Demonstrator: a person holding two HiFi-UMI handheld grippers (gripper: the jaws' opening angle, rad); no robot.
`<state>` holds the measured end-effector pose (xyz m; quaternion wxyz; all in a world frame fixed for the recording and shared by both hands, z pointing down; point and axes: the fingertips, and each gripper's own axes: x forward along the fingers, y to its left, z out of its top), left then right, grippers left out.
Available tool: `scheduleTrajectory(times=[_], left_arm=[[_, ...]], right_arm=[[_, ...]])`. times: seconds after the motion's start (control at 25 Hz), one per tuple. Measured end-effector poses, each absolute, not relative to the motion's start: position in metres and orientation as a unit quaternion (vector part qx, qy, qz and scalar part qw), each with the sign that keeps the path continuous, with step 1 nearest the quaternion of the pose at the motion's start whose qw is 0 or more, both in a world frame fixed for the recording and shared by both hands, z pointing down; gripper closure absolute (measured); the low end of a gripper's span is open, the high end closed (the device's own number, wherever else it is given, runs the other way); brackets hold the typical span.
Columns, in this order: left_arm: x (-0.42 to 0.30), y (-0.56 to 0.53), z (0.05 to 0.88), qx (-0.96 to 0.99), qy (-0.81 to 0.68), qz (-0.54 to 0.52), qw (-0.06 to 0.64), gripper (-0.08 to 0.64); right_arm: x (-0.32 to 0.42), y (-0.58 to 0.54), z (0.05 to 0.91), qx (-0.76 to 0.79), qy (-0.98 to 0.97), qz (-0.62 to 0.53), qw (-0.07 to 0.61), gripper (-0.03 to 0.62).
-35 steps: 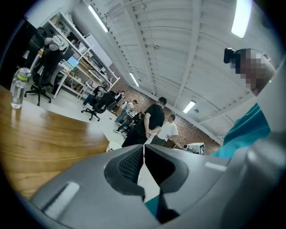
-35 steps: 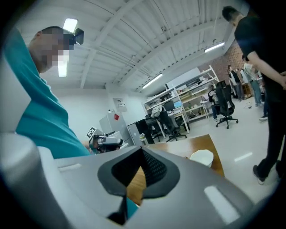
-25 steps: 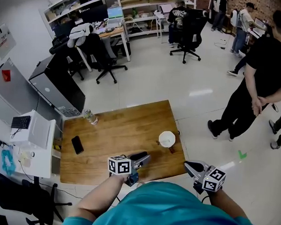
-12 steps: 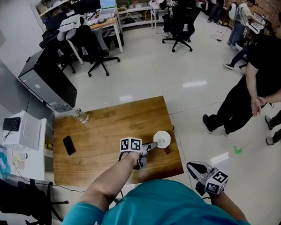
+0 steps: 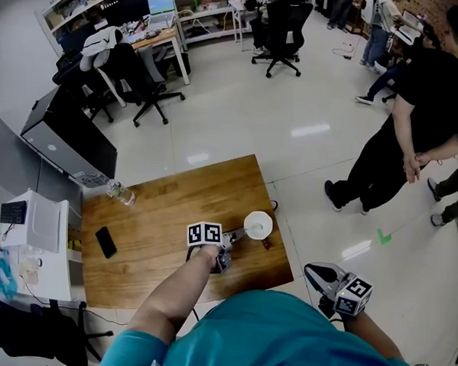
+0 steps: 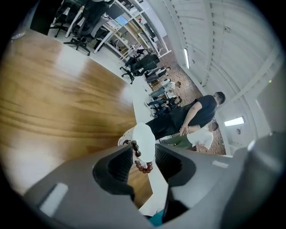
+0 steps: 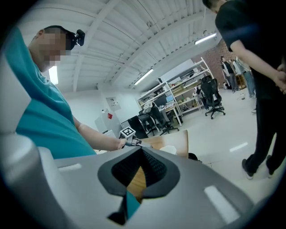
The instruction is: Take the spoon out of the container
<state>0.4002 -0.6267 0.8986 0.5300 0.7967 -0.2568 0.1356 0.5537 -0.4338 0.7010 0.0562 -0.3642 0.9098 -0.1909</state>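
Observation:
A white cup (image 5: pixel 258 224) stands near the right edge of the wooden table (image 5: pixel 174 214), with a string of dark red beads (image 5: pixel 265 244) beside it. My left gripper (image 5: pixel 235 234) reaches the cup's near rim. In the left gripper view its jaws (image 6: pixel 144 150) are closing around a white rounded thing (image 6: pixel 145 136); I cannot tell whether this is the spoon or the cup wall. The beads (image 6: pixel 142 164) hang in front of it. My right gripper (image 5: pixel 310 270) stays off the table by my body, shut and empty (image 7: pixel 143 150).
A black phone (image 5: pixel 106 241) and a lying plastic bottle (image 5: pixel 122 193) are on the table's left half. A person in black (image 5: pixel 420 112) stands on the floor to the right. A white cabinet (image 5: pixel 37 223) is at the left, and office chairs (image 5: pixel 279 24) are beyond.
My left gripper has moved forward from the table's front edge to the cup, and its jaws now bracket a white thing. The right gripper has stayed in place.

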Motion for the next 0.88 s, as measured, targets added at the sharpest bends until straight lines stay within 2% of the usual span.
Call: scheduleTrajectory(times=[0.36, 0.68, 0.76, 0.88], left_arm=[[0.412, -0.636, 0.919, 0.784, -0.285, 0.168, 0.525, 0.406], [0.410, -0.646, 0.939, 0.777, -0.311, 0.175, 0.518, 0.475], [0.409, -0.649, 0.935, 0.781, -0.316, 0.171, 0.510, 0.512], [0.410, -0.648, 0.923, 0.789, -0.313, 0.165, 0.502, 0.517]], right_arm=[[0.560, -0.430, 0.696, -0.359, 0.908, -0.200, 0.073, 0.591], [0.572, -0.419, 0.707, -0.372, 0.905, -0.198, 0.054, 0.591], [0.573, -0.418, 0.708, -0.376, 0.905, -0.195, 0.046, 0.591], [0.572, -0.416, 0.696, -0.371, 0.905, -0.199, 0.060, 0.591]])
